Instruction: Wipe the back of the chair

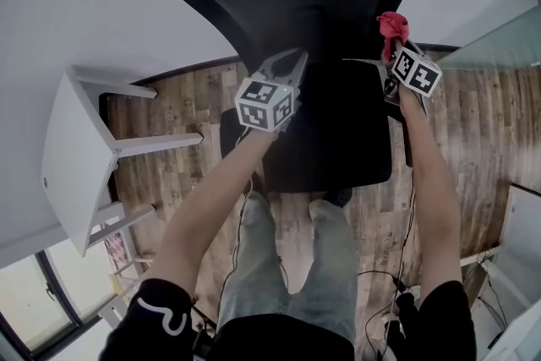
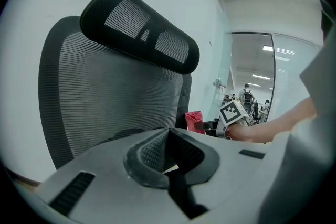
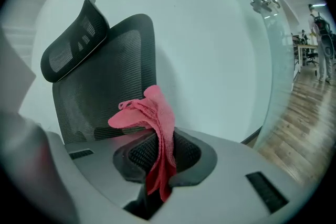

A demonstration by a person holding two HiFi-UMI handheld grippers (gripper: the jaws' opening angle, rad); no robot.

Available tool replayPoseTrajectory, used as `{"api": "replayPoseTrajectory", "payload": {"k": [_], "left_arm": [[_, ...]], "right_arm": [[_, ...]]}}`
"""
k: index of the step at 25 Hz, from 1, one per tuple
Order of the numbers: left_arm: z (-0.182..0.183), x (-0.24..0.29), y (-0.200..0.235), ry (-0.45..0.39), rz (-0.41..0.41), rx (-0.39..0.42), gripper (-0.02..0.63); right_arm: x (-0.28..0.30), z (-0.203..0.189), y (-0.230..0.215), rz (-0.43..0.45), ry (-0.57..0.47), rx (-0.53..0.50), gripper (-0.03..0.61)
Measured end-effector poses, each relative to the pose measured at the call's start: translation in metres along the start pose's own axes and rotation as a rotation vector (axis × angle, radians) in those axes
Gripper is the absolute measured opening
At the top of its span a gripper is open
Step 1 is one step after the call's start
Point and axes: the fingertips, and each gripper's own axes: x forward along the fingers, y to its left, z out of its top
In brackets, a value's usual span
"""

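With jaws clamped on the red cloth (image 3: 151, 113), the right tool (image 3: 157, 165) faces the upright mesh chair back (image 3: 105, 81), which stands just ahead and slightly left; the left tool (image 2: 169, 157), jaws together and empty, is alongside.

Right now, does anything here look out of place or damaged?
Nothing looks damaged or spilled. The only oddity: the red cloth sits bunched and drooping in the right gripper, not spread flat.

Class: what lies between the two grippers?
The black chair, seen in the head view, between the left gripper and the right gripper holding a red cloth.
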Motion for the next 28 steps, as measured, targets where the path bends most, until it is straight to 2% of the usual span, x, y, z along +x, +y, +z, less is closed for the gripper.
{"api": "replayPoseTrajectory", "payload": {"k": [5, 9, 20, 28], "left_arm": [[-0.009, -0.006, -0.004, 0.029, -0.043, 0.008, 0.023], [-0.018, -0.026, 0.008, 0.046, -0.062, 0.005, 0.025], [-0.035, -0.102, 0.083, 0.076, -0.077, 0.019, 0.025], [-0.056, -0.148, 0.156, 0.085, -0.058, -0.013, 0.025]], "right_arm": [[-0.020, -0.010, 0.002, -0.018, -0.016, 0.002, 0.064], [-0.031, -0.031, 0.029, -0.013, -0.019, 0.033, 0.064], [-0.023, -0.084, 0.209, 0.155, -0.020, -0.025, 0.066], [0.005, -0.134, 0.317, 0.251, 0.031, -0.077, 0.067]]}}
